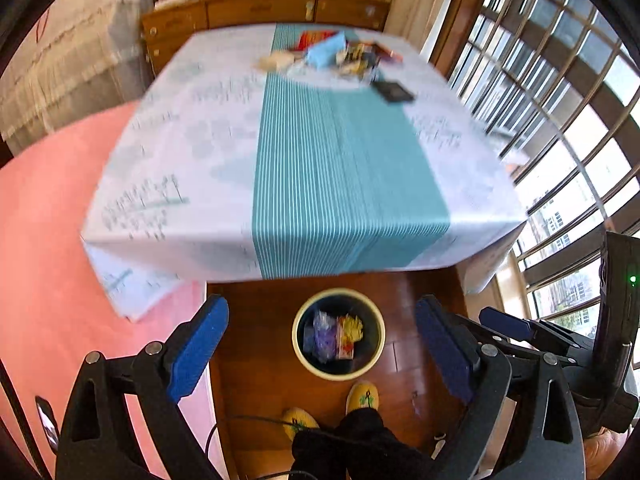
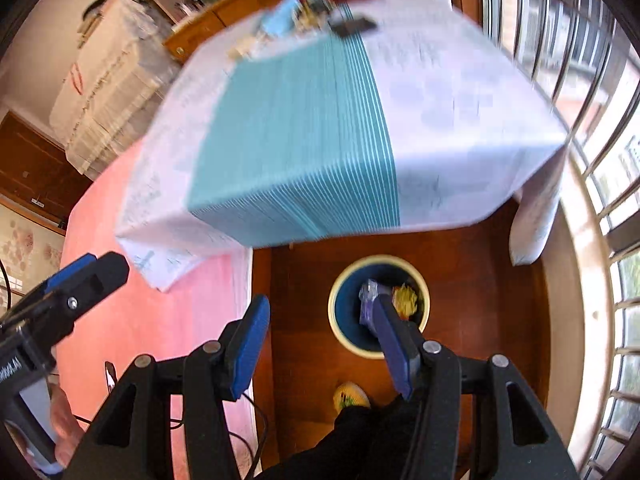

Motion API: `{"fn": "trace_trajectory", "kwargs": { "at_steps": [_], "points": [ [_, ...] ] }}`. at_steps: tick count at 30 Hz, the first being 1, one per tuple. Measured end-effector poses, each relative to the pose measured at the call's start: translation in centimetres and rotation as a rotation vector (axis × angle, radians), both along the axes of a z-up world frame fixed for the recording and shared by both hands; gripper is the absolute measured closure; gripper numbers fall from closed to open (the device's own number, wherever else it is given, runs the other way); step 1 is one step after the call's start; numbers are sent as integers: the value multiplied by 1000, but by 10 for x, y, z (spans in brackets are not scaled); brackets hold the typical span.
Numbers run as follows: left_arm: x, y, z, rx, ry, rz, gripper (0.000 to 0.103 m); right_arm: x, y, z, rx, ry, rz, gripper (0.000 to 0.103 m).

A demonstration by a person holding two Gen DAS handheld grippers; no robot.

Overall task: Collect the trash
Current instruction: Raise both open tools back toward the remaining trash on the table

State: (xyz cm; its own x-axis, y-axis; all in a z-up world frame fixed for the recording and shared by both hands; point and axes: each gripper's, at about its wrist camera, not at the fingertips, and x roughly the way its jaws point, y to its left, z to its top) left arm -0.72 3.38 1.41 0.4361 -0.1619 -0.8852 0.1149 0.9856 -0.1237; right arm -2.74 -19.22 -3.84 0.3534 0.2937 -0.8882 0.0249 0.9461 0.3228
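A round bin [image 1: 301, 336] with a cream rim stands on the wooden floor below the table's near edge, with purple and yellow wrappers [image 1: 334, 336] inside. It also shows in the right wrist view [image 2: 340, 316]. A pile of trash [image 1: 340, 56] lies at the far end of the table, with a blue pack, wrappers and a black card; it shows blurred in the right wrist view [image 2: 316, 12]. My left gripper [image 1: 322, 344] is open and empty above the bin. My right gripper [image 2: 320, 334] is open and empty, just left of the bin.
The table [image 1: 200, 140] has a white cloth with a teal striped runner. A pink rug [image 1: 36, 260] lies to the left. Windows [image 1: 560, 120] run along the right. A wooden sideboard [image 1: 260, 12] stands behind. My yellow slippers [image 1: 362, 398] are near the bin.
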Motion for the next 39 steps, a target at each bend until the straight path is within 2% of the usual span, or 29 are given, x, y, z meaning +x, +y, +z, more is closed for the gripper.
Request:
{"fn": "trace_trajectory", "kwargs": {
  "at_steps": [7, 12, 16, 20, 26, 28, 30, 33, 39],
  "points": [
    [1, 9, 65, 7, -142, -14, 9, -3, 8, 67, -44, -153, -4, 49],
    [3, 13, 102, -20, -219, -7, 9, 0, 11, 106, -128, -263, -25, 49],
    [7, 12, 128, -33, -287, -21, 10, 10, 15, 125, -171, -308, -15, 49],
    [13, 10, 141, -26, -334, -25, 9, 22, 21, 134, -195, -326, 3, 49],
    [34, 4, 141, -42, -330, -34, 10, 43, 23, 131, -215, -325, 29, 48],
    [45, 0, 134, -34, -323, -28, 10, 52, 20, 128, -218, -316, 30, 40],
    [56, -2, 126, -35, -300, -30, 10, 65, 14, 122, -211, -310, 30, 39],
    [80, -7, 111, -36, -260, -12, 10, 92, 4, 109, -197, -288, 45, 39],
    [153, -19, 78, 19, -200, 82, 10, 167, -12, 87, -166, -263, 135, 39]
  ]
}}
